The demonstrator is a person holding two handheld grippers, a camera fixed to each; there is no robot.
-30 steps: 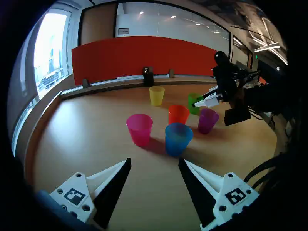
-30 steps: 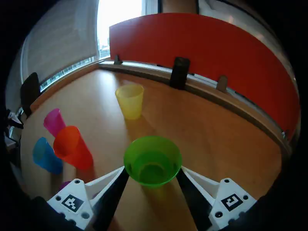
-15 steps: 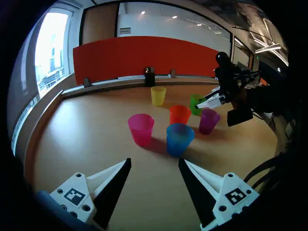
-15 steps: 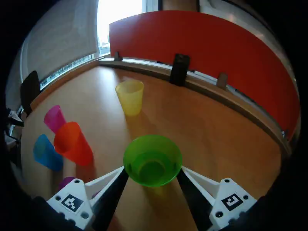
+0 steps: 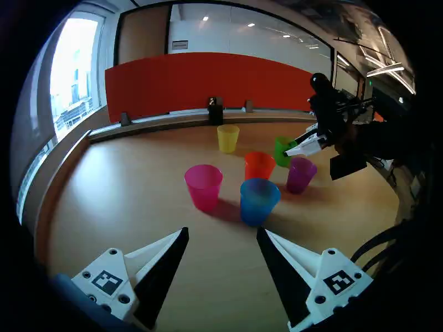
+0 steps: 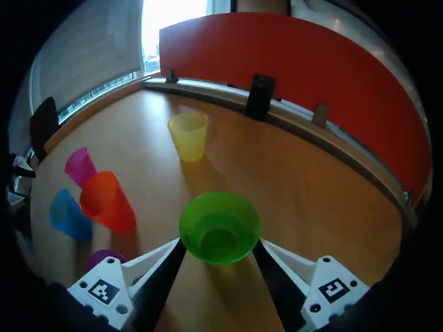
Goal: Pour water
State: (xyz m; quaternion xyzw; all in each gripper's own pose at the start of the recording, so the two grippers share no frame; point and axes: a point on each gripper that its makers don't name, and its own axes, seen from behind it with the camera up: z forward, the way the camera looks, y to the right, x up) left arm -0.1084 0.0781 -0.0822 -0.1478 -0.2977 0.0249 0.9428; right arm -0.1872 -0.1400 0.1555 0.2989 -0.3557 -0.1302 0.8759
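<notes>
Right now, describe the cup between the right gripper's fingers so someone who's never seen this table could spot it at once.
Find the long red partition behind the wooden table; a yellow cup stands alone before it. Nearer the camera, between the fingers of the right gripper, is the green cup. It is the only green one, set apart from the cluster of other cups.

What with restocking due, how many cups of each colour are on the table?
yellow cup: 1
green cup: 1
orange cup: 1
purple cup: 1
pink cup: 1
blue cup: 1
Total: 6
</notes>
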